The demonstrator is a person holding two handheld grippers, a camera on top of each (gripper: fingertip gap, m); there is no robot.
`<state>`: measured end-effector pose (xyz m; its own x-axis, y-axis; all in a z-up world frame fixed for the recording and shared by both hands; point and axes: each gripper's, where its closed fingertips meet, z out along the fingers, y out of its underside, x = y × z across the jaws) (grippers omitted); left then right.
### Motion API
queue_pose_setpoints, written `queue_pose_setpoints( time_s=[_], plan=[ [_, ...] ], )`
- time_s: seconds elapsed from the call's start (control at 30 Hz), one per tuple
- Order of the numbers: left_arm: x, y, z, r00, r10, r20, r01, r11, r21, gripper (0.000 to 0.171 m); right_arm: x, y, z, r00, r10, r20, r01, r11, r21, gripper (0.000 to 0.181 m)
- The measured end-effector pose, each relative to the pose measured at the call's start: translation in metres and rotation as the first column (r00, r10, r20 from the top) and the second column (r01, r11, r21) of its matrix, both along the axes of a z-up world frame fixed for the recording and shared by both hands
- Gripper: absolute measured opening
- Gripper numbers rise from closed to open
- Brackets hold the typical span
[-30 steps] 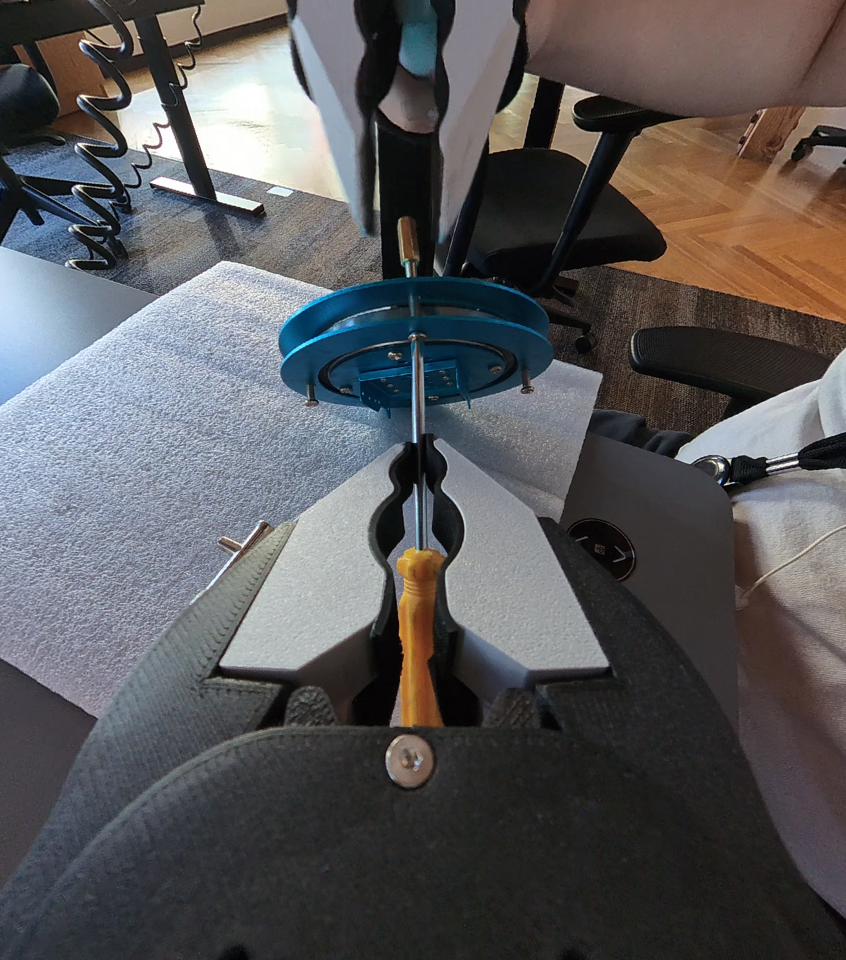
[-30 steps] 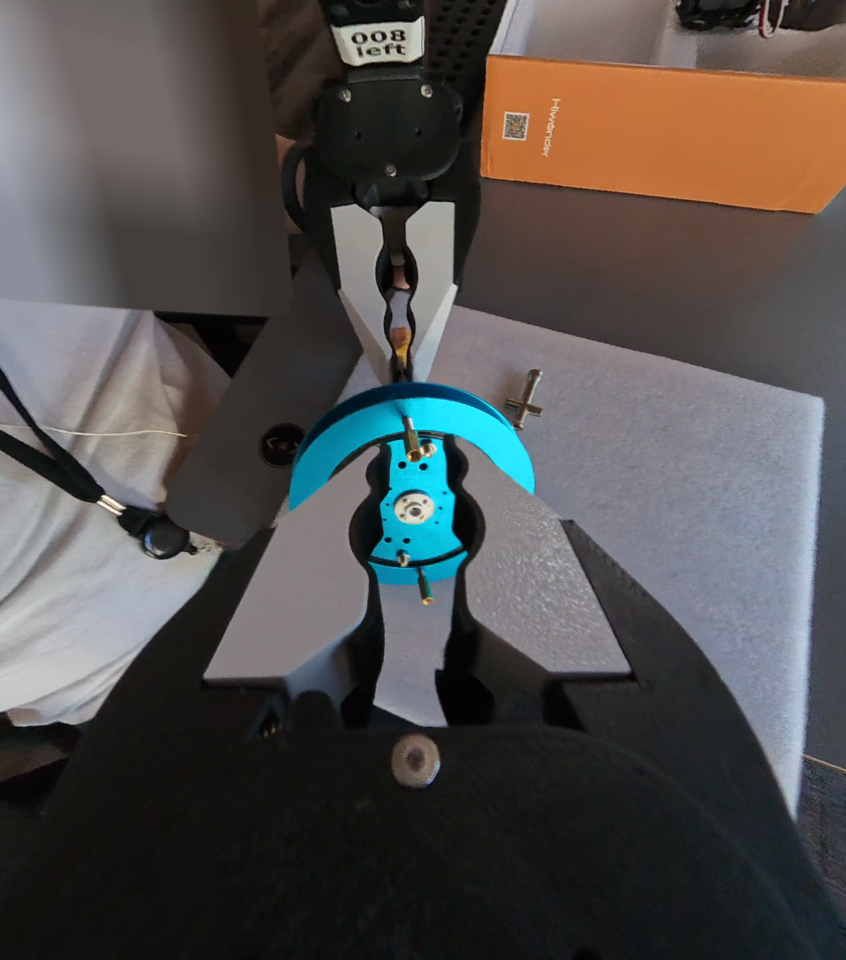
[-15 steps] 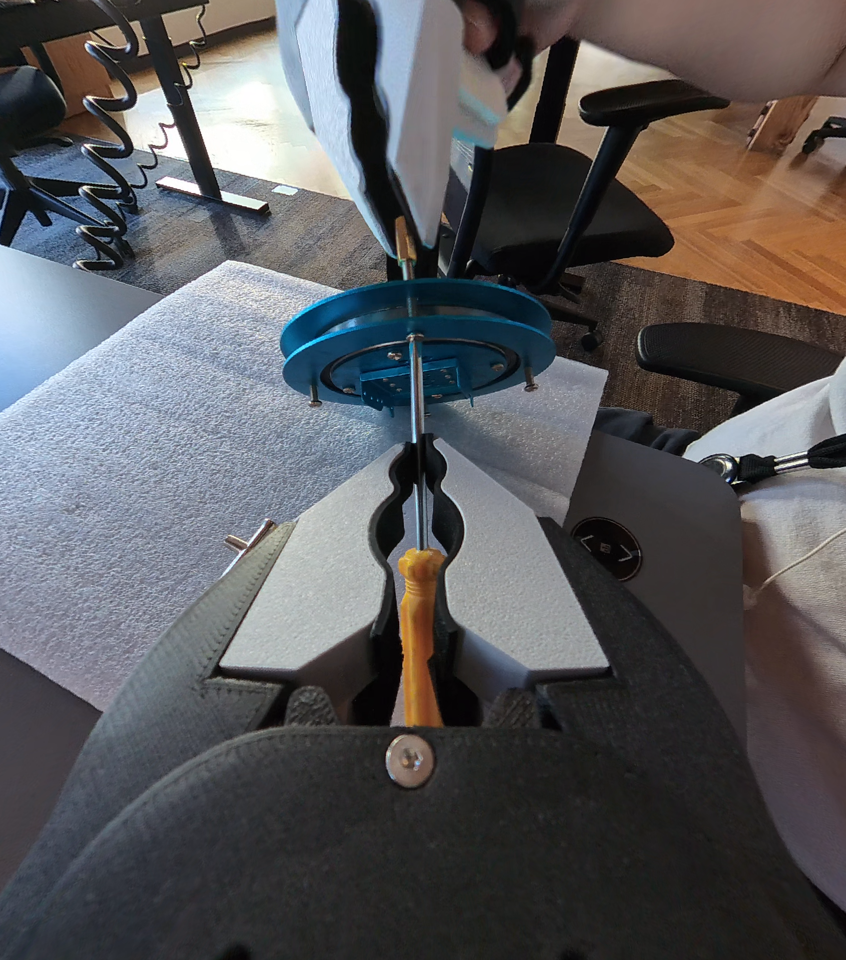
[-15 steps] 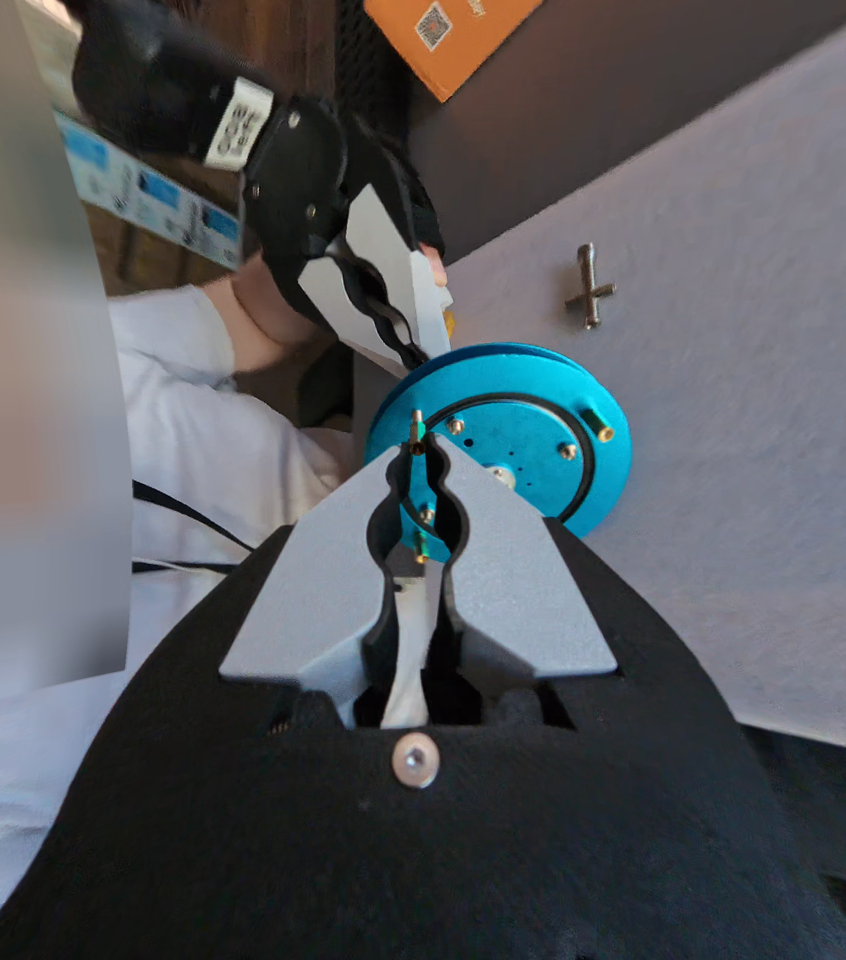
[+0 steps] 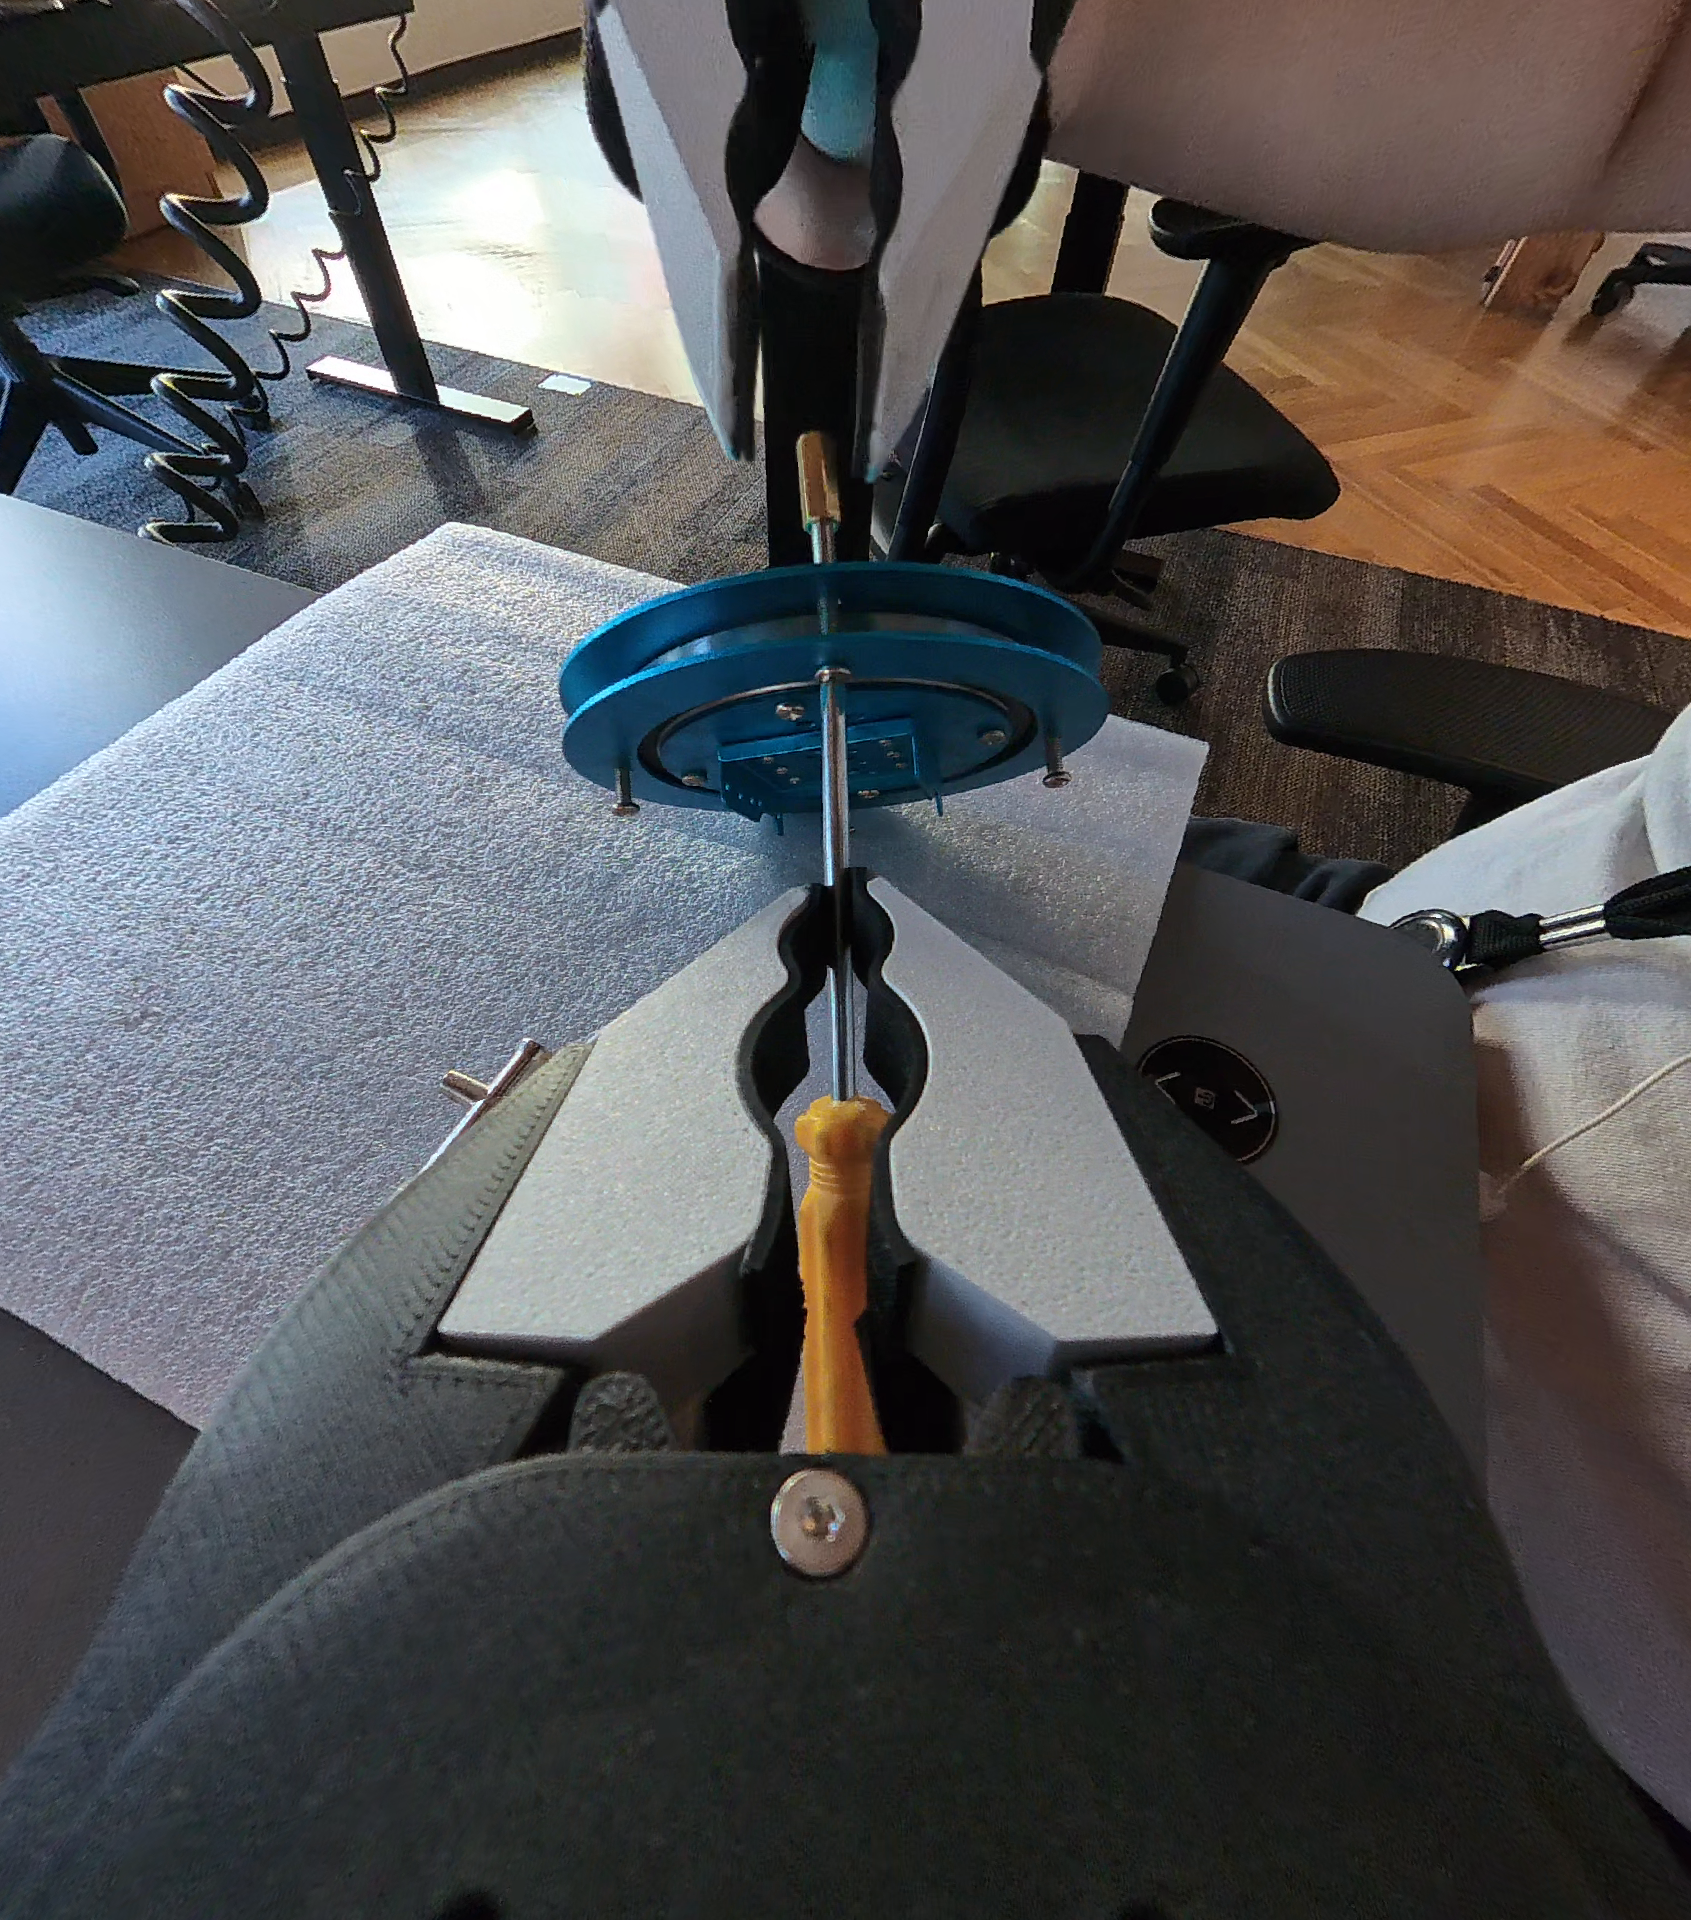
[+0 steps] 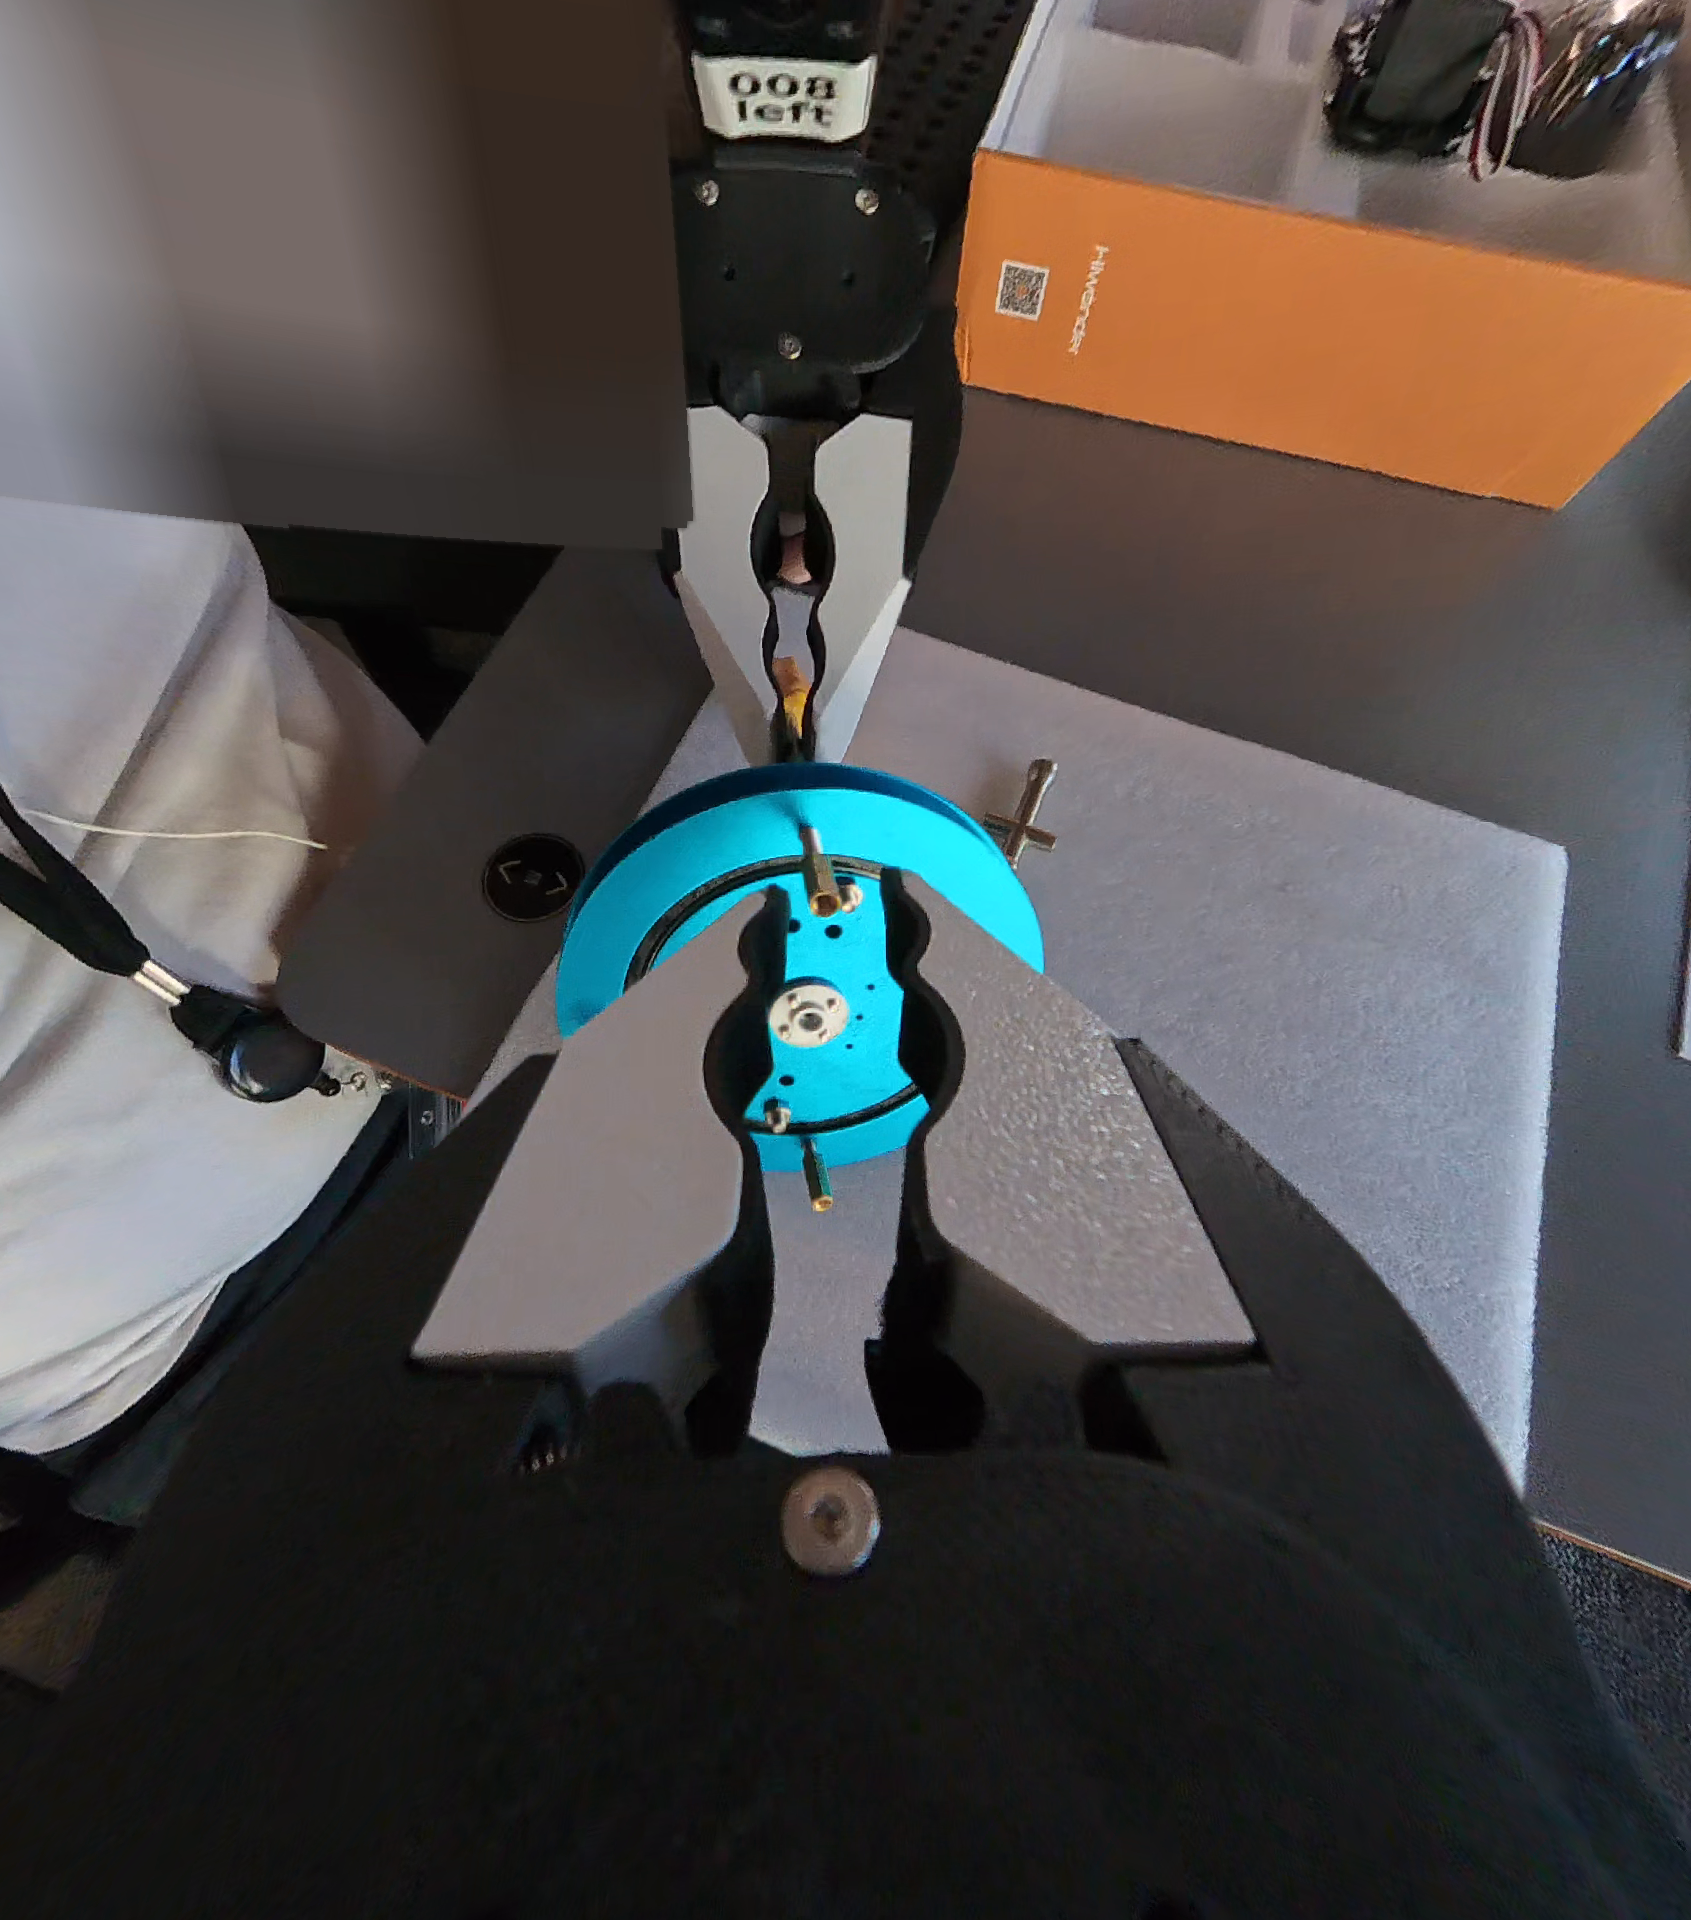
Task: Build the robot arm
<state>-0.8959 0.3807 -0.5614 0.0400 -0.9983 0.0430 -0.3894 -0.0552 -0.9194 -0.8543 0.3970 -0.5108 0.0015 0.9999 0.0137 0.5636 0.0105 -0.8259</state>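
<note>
Where the left wrist view looks along its own fingers, the left gripper (image 5: 836, 914) is clamped on a screwdriver (image 5: 833, 1226) with an orange handle. Its steel shaft runs forward to the underside of the blue disc (image 5: 830, 675), which stands on small pegs on the white foam sheet (image 5: 249, 831). Above the disc, a brass standoff (image 5: 817, 480) rises from its top face, and the right gripper (image 5: 805, 442) hangs over it, fingers parted to either side.

In the right wrist view, the right gripper (image 6: 825, 894) looks down on the disc (image 6: 612, 925); its jaws stand apart, the standoff (image 6: 818, 873) between the tips. Beyond the disc a metal cross-shaped tool (image 6: 1023, 821) lies on the foam, and farther off stands an orange box (image 6: 1340, 343).
</note>
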Motion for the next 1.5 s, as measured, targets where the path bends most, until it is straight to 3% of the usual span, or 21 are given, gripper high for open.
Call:
queue_pose_setpoints(
  time_s=[0.17, 0.3, 0.43, 0.57, 0.6, 0.63, 0.73, 0.83, 1.0, 1.07, 1.13, 1.23, 1.3, 1.33, 1.4, 1.5],
  plan=[
    [0.000, 0.000, 0.000, 1.000, -0.001, -0.001, 0.001, 1.000, 0.003, 0.002, -0.003, -0.004, -0.001, 1.000, 0.008, -0.011, -0.008, 0.998, -0.060, 0.005],
    [0.000, 0.001, 0.000, 1.000, 0.001, -0.002, -0.001, 1.000, 0.005, 0.002, -0.002, -0.003, -0.003, 0.997, -0.075, 0.019, 0.078, 0.957, -0.279, 0.005],
    [-0.001, 0.002, 0.000, 1.000, 0.007, -0.004, -0.007, 1.000, 0.008, 0.002, -0.002, 0.000, -0.004, 0.978, -0.195, 0.069, 0.202, 0.819, -0.537, 0.005],
    [0.000, 0.001, 0.000, 1.000, 0.002, -0.003, -0.002, 1.000, 0.003, 0.002, -0.002, -0.001, -0.003, 0.941, -0.305, 0.145, 0.300, 0.556, -0.775, 0.004],
    [0.000, 0.000, 0.000, 1.000, 0.001, -0.002, -0.001, 1.000, 0.002, 0.002, -0.002, -0.001, -0.002, 0.941, -0.311, 0.136, 0.292, 0.536, -0.792, 0.004],
    [0.000, 0.001, 0.000, 1.000, 0.002, -0.002, -0.002, 1.000, 0.007, 0.002, -0.002, -0.002, -0.002, 0.948, -0.295, 0.117, 0.271, 0.562, -0.782, 0.004],
    [0.001, 0.000, 0.000, 1.000, 0.000, -0.001, 0.000, 1.000, 0.007, 0.002, 0.001, -0.002, -0.003, 0.977, -0.207, 0.044, 0.188, 0.753, -0.630, 0.015],
    [0.000, 0.000, 0.000, 1.000, 0.002, -0.001, -0.002, 1.000, 0.004, 0.002, 0.004, 0.000, 0.000, 0.991, -0.120, -0.056, 0.095, 0.939, -0.330, 0.029],
    [0.000, 0.000, 0.000, 1.000, 0.001, 0.000, -0.001, 1.000, 0.002, 0.002, 0.003, 0.002, -0.001, 0.996, -0.086, -0.020, 0.087, 0.995, 0.041, 0.024],
    [0.000, 0.000, 0.000, 1.000, 0.000, 0.001, 0.000, 1.000, 0.000, 0.002, 0.003, 0.003, -0.004, 0.990, -0.094, 0.105, 0.065, 0.965, 0.256, 0.024],
    [0.000, 0.000, 0.000, 1.000, 0.000, 0.001, 0.000, 1.000, 0.000, 0.002, 0.000, 0.000, -0.006, 0.961, -0.114, 0.251, -0.017, 0.885, 0.466, 0.024],
    [0.001, 0.001, 0.000, 1.000, 0.001, 0.001, -0.001, 1.000, 0.001, 0.002, -0.002, 0.005, -0.003, 0.888, -0.221, 0.402, -0.185, 0.629, 0.755, 0.015],
    [0.000, 0.001, 0.000, 1.000, 0.003, 0.000, -0.003, 1.000, 0.002, 0.002, -0.004, 0.005, -0.004, 0.841, -0.275, 0.466, -0.301, 0.477, 0.826, 0.008],
    [0.000, 0.001, 0.000, 1.000, 0.007, -0.001, -0.007, 1.000, 0.003, 0.002, -0.003, 0.007, -0.006, 0.818, -0.309, 0.486, -0.332, 0.436, 0.837, 0.007],
    [0.000, 0.002, -0.001, 1.000, 0.008, -0.001, -0.008, 1.000, 0.001, 0.002, -0.004, 0.009, -0.006, 0.790, -0.358, 0.498, -0.354, 0.397, 0.847, 0.006],
    [0.000, 0.002, -0.001, 1.000, 0.007, -0.003, -0.007, 1.000, 0.006, 0.002, -0.003, 0.007, -0.007, 0.764, -0.386, 0.518, -0.317, 0.475, 0.821, 0.006]
  ],
)
